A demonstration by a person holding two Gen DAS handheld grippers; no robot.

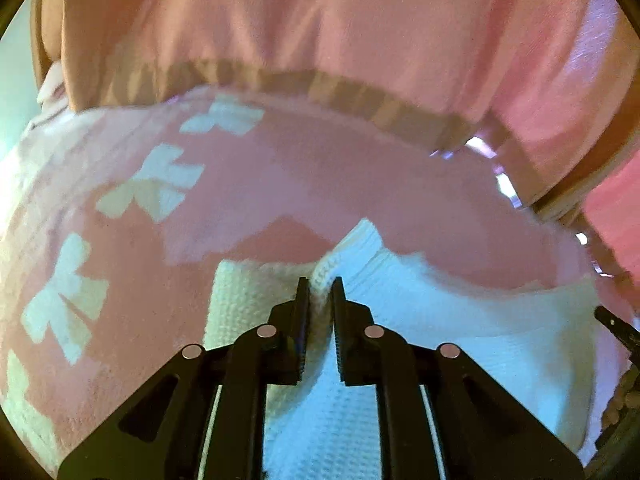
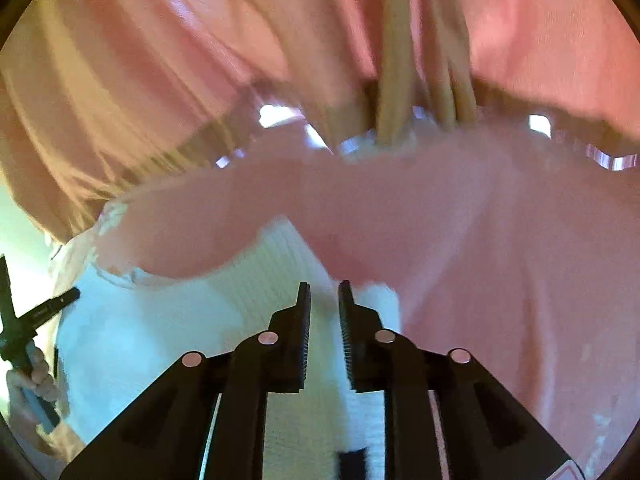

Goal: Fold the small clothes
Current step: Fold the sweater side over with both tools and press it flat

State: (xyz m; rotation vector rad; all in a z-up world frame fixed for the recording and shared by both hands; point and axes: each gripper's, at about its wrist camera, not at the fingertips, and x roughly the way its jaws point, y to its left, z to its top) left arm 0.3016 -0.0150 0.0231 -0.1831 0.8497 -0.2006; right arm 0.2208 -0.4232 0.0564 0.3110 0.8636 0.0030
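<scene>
A white waffle-knit garment (image 1: 440, 320) lies on a pink cloth with white bow shapes (image 1: 152, 184). My left gripper (image 1: 320, 282) is shut on a raised fold of the garment, which bunches up between the pads. In the right wrist view the same white garment (image 2: 160, 320) rises in a ridge toward my right gripper (image 2: 324, 286), whose narrow jaws hold white knit between them. The pink cloth (image 2: 480, 240) spreads beyond and to the right. The left gripper (image 2: 40, 312) shows at the left edge with a hand (image 2: 32, 376) on its handle.
Pink pleated fabric (image 1: 320, 12) with a tan band hangs beyond the far edge of the surface. A shiny rim (image 1: 506, 184) glints along that edge. Tan strips (image 2: 396, 92) hang down at the back in the right wrist view.
</scene>
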